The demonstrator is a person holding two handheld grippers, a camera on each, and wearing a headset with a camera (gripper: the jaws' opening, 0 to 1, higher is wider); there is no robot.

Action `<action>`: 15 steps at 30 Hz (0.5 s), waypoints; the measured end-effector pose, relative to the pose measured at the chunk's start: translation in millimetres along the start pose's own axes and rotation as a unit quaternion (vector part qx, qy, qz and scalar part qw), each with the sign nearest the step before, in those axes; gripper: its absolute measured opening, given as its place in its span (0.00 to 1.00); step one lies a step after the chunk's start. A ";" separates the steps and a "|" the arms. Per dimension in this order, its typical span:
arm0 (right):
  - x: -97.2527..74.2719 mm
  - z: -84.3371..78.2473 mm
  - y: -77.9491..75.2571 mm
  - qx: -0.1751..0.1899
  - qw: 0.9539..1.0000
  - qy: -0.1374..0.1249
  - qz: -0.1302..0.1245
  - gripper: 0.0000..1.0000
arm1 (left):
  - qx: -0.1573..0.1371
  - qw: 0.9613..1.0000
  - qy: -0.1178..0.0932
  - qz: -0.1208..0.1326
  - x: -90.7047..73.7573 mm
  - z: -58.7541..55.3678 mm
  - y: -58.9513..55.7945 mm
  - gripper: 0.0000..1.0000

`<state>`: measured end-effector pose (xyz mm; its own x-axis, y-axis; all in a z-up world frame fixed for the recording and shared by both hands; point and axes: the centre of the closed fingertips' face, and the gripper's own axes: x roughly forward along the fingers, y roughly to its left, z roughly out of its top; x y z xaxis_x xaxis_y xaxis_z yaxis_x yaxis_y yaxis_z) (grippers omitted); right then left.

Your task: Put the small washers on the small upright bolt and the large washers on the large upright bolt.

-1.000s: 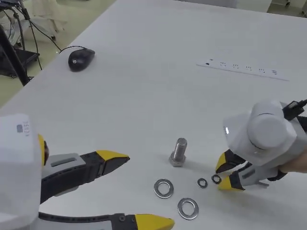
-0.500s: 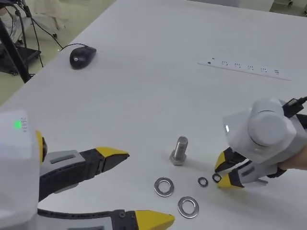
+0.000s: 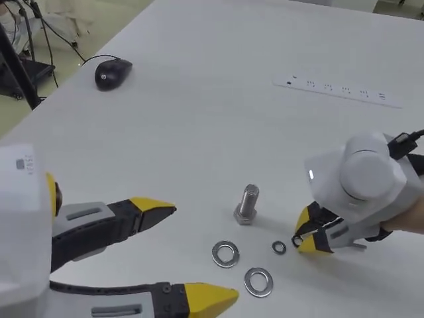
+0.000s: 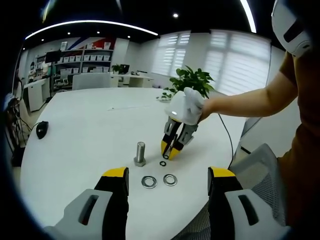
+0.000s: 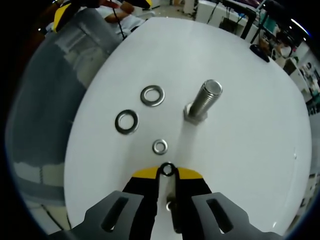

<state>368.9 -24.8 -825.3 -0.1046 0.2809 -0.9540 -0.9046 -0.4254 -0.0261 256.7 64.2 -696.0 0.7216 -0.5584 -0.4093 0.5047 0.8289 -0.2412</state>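
Left tongs (image 3: 182, 252) are nearest, low left in the head view. They are spread wide with nothing between them, tips hanging over the white tabletop (image 3: 199, 132) just short of the washers.

Just past them two large washers lie flat: the nearer large washer (image 3: 258, 281) and the farther large washer (image 3: 225, 254), close together but not touching. A loose small washer (image 3: 279, 248) lies flat to their right, between them and the right tongs (image 3: 306, 233).

Right tongs come in from the right, tipped steeply down and almost closed, pinching a held small washer (image 3: 297, 240) at the very tips. In the right gripper view its hole faces back along the tongs, so it stands on edge. Cannot tell whether it is clear of the tabletop. It sits just beside the loose small washer, apart from it.

Large bolt (image 3: 247, 204) stands behind the washers, apart from all of them — hex head down on the tabletop, threaded shank pointing straight up, long axis vertical.

In the right gripper view the loose small washer lies straight ahead of the tips. The large bolt is farther on and off to the right, and the two large washers are off to the left.

Far back — a power strip (image 3: 338, 91) lies flat at the right, and a dark mouse (image 3: 109, 73) with its cord sits at the left near the tabletop edge, both well apart from the work.
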 end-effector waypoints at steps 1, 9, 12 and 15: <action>0.2 0.5 -0.3 0.000 1.000 0.002 0.000 0.13 | 0.001 1.000 0.000 0.000 0.2 0.2 0.1 0.63; -14.7 12.3 -7.2 0.024 0.999 -0.024 -0.012 0.12 | 0.000 1.000 0.002 -0.003 2.8 -1.3 -0.4 0.63; -28.2 13.8 -7.8 0.022 0.999 -0.023 -0.017 0.12 | 0.002 1.000 0.005 -0.007 4.5 -1.8 -1.8 0.63; -39.8 11.3 -4.4 0.020 0.999 -0.016 -0.021 0.12 | 0.003 1.000 0.002 -0.009 5.8 0.2 -3.0 0.63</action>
<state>372.4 -24.4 -783.9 -0.0789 0.3245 -0.9426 -0.9239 -0.3788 -0.0531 259.5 58.5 -697.5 0.7103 -0.5737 -0.4079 0.5211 0.8181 -0.2431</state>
